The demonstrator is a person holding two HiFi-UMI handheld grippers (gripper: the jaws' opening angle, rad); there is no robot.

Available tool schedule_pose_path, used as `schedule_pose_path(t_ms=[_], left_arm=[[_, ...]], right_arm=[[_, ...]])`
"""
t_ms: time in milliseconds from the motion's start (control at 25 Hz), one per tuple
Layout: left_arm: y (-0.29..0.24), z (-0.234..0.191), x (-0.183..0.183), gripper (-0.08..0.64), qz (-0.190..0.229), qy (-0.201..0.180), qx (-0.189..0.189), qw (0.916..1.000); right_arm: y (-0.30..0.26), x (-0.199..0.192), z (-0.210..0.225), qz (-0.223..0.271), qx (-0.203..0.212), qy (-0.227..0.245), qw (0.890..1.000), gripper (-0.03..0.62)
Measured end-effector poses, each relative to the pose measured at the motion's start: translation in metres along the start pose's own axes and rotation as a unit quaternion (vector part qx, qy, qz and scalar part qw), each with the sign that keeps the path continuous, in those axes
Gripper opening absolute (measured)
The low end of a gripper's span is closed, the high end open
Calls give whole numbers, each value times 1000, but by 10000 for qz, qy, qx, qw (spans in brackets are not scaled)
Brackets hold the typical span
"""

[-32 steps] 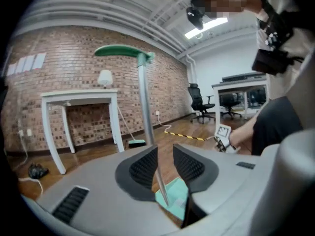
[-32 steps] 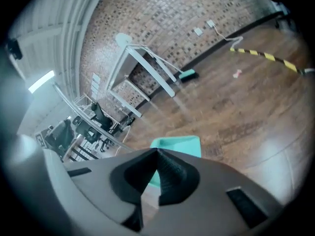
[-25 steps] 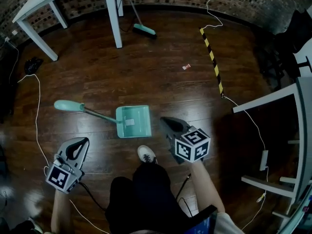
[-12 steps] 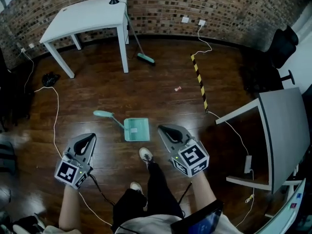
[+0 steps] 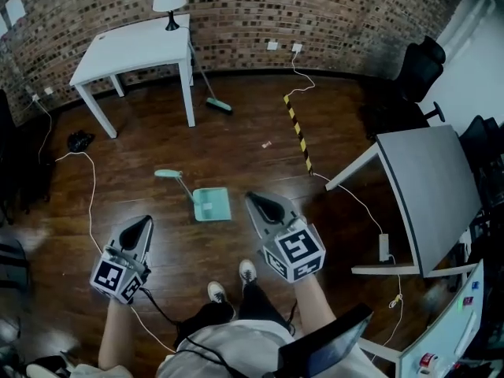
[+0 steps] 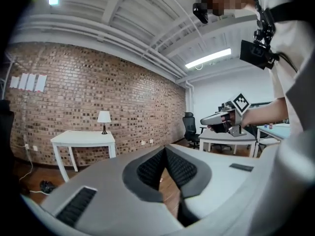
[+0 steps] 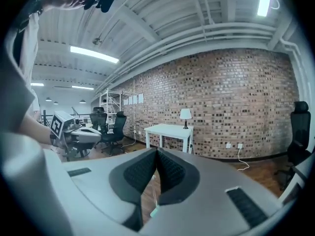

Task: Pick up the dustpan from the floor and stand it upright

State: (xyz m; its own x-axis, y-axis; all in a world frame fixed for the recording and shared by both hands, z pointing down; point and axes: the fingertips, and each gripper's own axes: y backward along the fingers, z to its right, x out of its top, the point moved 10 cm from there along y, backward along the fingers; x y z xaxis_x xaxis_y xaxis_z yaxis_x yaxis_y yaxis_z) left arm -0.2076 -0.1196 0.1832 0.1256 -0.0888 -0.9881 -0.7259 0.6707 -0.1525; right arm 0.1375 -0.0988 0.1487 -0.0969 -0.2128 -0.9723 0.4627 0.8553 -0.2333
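Hovering at the lower left, the left gripper [image 5: 140, 225] has its jaws pressed together with nothing between them. To its right, the teal dustpan [image 5: 211, 204] lies flat on the wooden floor [image 5: 236, 132], well clear of the floor's edges. Its long axis runs diagonally, with the handle [image 5: 177, 183] pointing up-left toward the white table [image 5: 134, 46] and the pan end at the lower right. Rightmost, the right gripper [image 5: 256, 201] is likewise closed and empty.
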Motion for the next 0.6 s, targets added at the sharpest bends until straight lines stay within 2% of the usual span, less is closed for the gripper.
schedule_pose_path(t_ms=[360, 600], left_arm=[[4, 35, 35, -5, 173, -284, 301, 9990], [11, 68, 48, -5, 423, -67, 385, 9983]], right_arm=[[34, 18, -9, 331, 166, -272, 9989, -14], [46, 16, -20, 347, 382, -305, 9982, -14]])
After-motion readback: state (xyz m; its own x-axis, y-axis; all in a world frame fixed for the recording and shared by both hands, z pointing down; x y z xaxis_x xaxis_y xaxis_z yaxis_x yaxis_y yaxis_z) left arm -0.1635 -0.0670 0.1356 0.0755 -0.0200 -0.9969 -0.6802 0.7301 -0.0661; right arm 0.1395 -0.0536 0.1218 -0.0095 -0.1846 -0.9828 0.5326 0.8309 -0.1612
